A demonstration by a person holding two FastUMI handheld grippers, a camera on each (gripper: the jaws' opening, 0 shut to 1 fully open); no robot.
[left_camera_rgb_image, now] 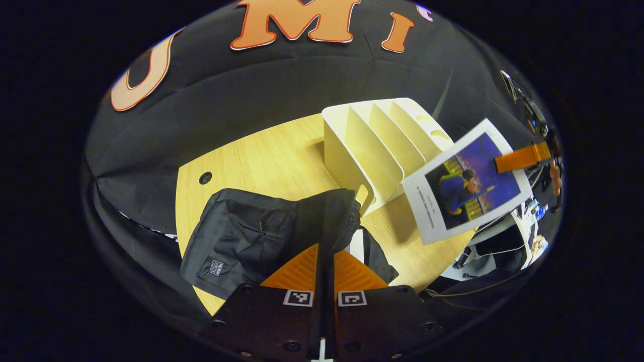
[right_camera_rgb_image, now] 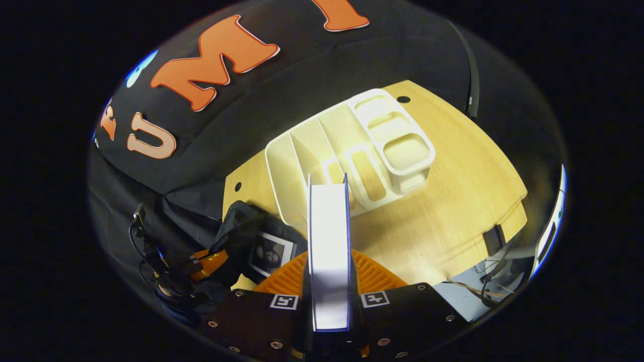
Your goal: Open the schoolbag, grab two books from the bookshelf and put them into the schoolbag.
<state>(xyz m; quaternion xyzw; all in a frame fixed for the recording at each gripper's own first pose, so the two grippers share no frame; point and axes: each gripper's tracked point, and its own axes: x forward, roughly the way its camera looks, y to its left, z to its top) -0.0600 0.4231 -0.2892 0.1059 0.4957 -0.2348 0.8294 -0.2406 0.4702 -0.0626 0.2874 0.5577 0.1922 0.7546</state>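
Schoolbag of black fabric (left_camera_rgb_image: 251, 236) lies on the pale wooden desk (left_camera_rgb_image: 261, 151), just beside the cream plastic bookshelf with upright dividers (left_camera_rgb_image: 372, 146). The left tool (left_camera_rgb_image: 325, 261) is clamped on the edge of the bag's opening, by the zipper, and holds it up. In the right gripper view a white-bordered book (right_camera_rgb_image: 271, 254) appears to sit already inside the bag's mouth. The right tool (right_camera_rgb_image: 329, 281) grips a second book, white-paged with a blue cover (right_camera_rgb_image: 328, 241), and carries it in the air between shelf and bag; its picture cover (left_camera_rgb_image: 468, 181) shows in the left gripper view. The shelf's slots look bare. Judged so, the bag is open and both books are off the shelf; what remains is lowering this book in and letting go.
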